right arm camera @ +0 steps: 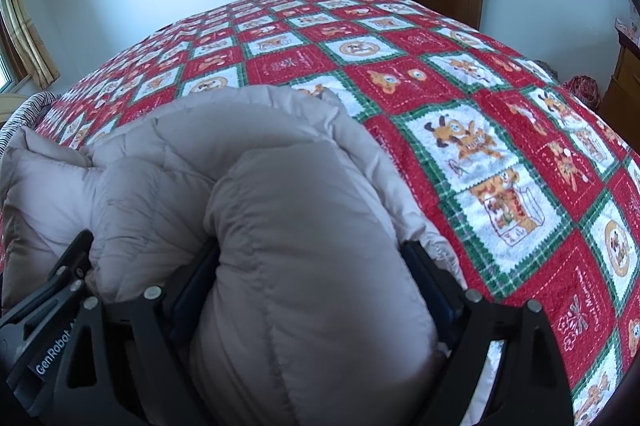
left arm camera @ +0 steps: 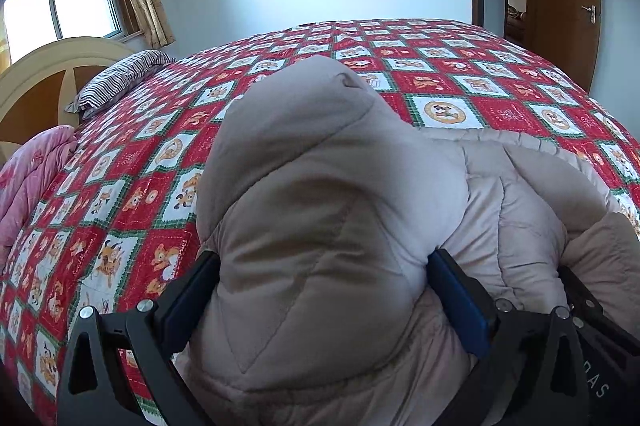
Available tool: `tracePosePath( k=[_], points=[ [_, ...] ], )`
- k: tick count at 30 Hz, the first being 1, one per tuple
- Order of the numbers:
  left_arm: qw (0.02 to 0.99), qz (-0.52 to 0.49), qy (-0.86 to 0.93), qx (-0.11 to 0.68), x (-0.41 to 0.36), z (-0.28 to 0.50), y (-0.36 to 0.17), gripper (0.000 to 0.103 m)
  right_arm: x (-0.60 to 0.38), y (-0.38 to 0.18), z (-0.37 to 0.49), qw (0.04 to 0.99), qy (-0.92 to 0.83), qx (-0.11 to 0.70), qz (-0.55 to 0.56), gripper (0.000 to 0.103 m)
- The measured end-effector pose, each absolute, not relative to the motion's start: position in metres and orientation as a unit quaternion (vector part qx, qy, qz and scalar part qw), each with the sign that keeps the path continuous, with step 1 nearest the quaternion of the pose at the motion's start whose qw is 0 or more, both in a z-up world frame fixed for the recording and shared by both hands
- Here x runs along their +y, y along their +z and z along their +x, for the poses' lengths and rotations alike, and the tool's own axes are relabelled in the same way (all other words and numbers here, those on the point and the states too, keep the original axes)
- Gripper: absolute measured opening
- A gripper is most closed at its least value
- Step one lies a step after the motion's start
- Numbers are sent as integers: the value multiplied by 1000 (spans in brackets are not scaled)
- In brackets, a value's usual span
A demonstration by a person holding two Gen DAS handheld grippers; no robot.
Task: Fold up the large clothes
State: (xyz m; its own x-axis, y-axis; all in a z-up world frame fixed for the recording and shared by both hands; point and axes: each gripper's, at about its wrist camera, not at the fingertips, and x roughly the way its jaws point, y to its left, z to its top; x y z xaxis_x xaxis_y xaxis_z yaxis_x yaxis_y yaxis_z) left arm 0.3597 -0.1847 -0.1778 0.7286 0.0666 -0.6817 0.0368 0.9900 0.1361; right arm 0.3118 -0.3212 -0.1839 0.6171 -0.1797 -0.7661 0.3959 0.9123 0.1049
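Grey-beige quilted puffer coat [left arm camera: 320,226]: light, soft, springy, slippery; grip thick rolled edges. Left hand-held gripper [left arm camera: 324,290] pinching its bulk; right hand-held gripper [right arm camera: 312,282] widening around its roll.

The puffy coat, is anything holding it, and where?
Both grippers hold the beige puffy coat: left gripper squeezes a fat fold below the hood, right gripper has a padded roll between its jaws.

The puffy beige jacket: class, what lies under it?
The puffy beige jacket lies on a red patchwork quilt that spreads out around it. The patches directly beneath it are covered.
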Motion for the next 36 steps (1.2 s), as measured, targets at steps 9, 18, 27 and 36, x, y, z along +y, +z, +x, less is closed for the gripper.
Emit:
tracePosePath(
  k=[9,18,27,36],
  points=[
    [920,48,-22,389,-177,362,-170,102,-321,-184,315,887,-153,414,137,94],
    [929,24,-99,357,-76,281,-122,102,-342,-152,275,908,-76,385,144,94],
    [904,-9,-149,400,-76,265,-166,102,-367,-166,236,905,-38,390,168,100],
    [906,25,-176,385,-97,277,-164,102,-365,-182,240,890,54,401,209,88]
  ],
)
